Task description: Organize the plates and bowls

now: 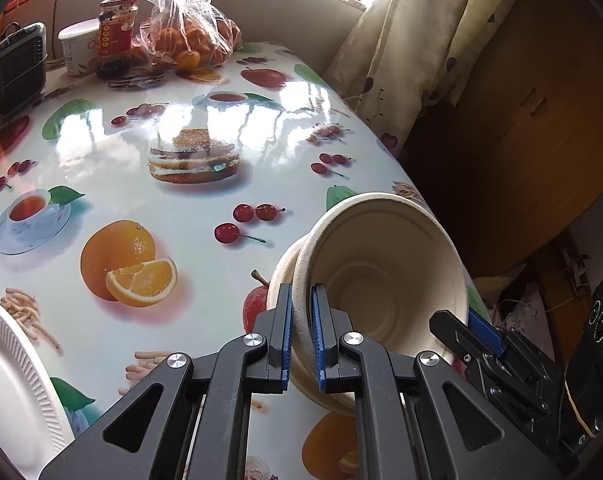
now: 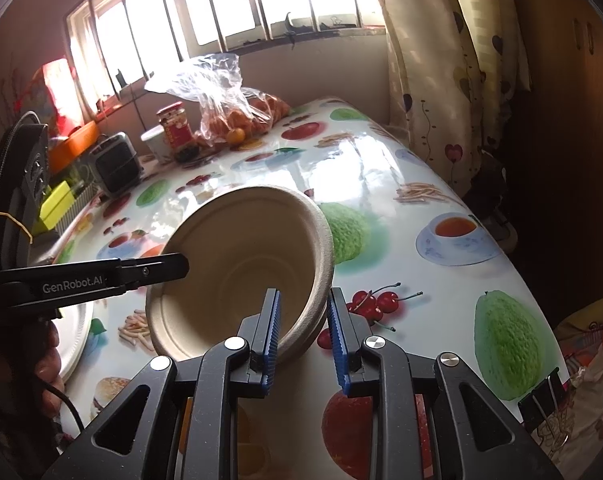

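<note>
Both grippers clamped the nested paper bowls (image 1: 381,276) at centre frame: left gripper (image 1: 301,336) on one rim, right gripper (image 2: 303,332) opposite. Tilted hold, probably to separate or carry them. White plate (image 1: 9,380) sat lower left.

Small room, daylight from a barred window; glossy fruit-print bench under it.

Wide window with vertical metal bars (image 2: 229,12) spans the far beige wall (image 2: 341,56); strong backlight glares off the shiny white oilcloth-covered bench printed with fruit, teacups and cakes (image 1: 189,208). A cream curtain with dark heart motifs (image 2: 433,80) hangs at the window's right end. Brown wooden cabinet with small handles (image 1: 533,120) stands in shadow at the right, beside the bench edge.
</note>
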A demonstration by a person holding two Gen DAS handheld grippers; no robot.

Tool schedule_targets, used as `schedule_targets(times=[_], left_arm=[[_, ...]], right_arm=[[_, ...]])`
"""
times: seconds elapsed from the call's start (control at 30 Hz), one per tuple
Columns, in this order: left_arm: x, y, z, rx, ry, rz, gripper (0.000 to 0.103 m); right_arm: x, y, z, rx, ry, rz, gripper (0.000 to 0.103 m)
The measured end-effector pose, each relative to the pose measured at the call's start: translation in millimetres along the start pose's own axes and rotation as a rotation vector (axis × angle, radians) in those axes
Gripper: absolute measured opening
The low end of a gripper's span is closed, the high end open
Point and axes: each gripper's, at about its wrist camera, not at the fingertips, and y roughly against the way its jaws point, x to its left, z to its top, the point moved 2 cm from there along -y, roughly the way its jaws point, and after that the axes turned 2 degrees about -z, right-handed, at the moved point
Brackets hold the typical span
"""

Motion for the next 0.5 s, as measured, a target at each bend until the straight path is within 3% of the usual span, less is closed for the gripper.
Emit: schedule_targets(times=[0.5], left_arm=[[-6,10,1,-0.017,-0.007,-0.002,0.014]], right_arm=[[1,-1,1,-0.006,0.005,0.002,0.037]])
